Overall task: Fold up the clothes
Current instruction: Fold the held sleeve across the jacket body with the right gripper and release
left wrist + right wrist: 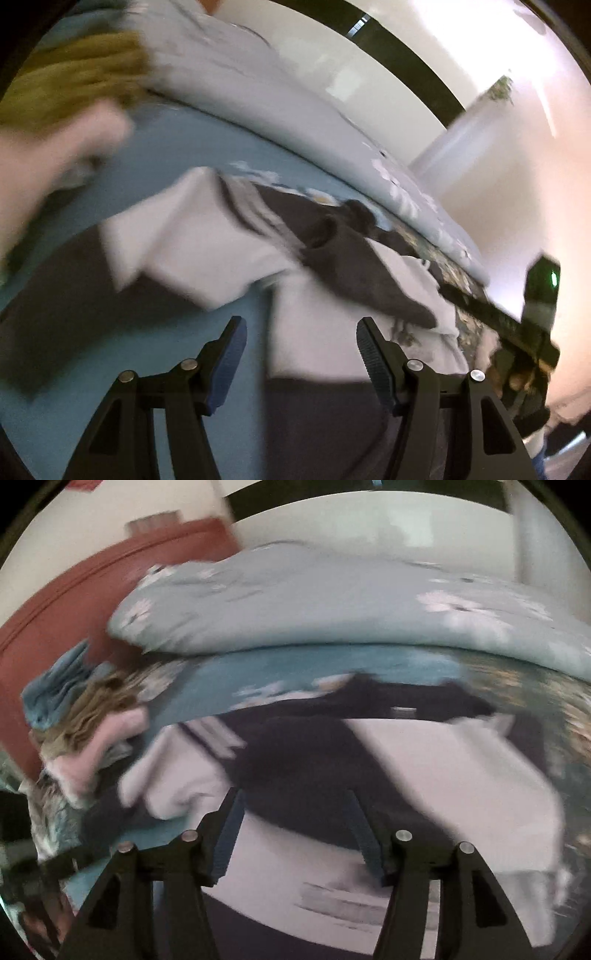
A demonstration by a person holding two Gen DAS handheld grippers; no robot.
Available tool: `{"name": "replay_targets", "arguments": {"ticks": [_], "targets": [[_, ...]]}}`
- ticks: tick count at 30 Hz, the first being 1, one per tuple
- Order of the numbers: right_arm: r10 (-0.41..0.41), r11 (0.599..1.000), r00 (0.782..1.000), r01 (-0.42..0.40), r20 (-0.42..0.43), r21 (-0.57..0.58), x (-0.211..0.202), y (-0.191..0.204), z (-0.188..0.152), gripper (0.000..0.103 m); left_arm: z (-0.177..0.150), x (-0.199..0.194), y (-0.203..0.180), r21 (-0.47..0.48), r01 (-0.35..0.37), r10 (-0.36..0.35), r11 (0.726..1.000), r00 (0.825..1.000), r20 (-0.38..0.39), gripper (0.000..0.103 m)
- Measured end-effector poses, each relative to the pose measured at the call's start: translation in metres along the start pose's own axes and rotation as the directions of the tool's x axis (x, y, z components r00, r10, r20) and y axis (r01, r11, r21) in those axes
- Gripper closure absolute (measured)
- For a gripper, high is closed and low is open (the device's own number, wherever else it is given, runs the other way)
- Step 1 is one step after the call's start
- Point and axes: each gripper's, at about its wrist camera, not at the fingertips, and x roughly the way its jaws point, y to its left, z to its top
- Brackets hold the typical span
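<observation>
While both frames are motion-blurred, the left gripper shows its jaws wide apart and empty, above the garment; the right gripper is likewise spread wide with nothing between its pads, over the same white-and-dark garment, which lies spread on the blue sheet; a folded floral duvet lies along the far side of the bed, beyond the garment; a red headboard stands at left in the right view, with crumpled cloths below it; pale walls lie beyond the bed edge.
</observation>
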Motion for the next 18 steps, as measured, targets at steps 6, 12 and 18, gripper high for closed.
{"name": "replay_targets", "arguments": {"ticks": [6,12,18], "targets": [[-0.057,0.978,0.997,0.046,0.045,0.203,-0.05,-0.11,-0.012,0.043,0.048,0.088,-0.038,0.083,-0.007,0.016,0.997,0.994,-0.107,0.037],[-0.034,0.945,0.998,0.017,0.048,0.327,-0.061,-0.171,-0.047,0.043,0.06,0.132,-0.035,0.007,-0.111,0.111,0.994,0.986,-0.128,0.039],[-0.022,0.939,0.999,0.007,0.038,0.344,-0.05,-0.178,-0.055,0.043,0.058,0.137,-0.049,0.069,-0.183,0.188,0.981,0.979,-0.082,0.079]]}}
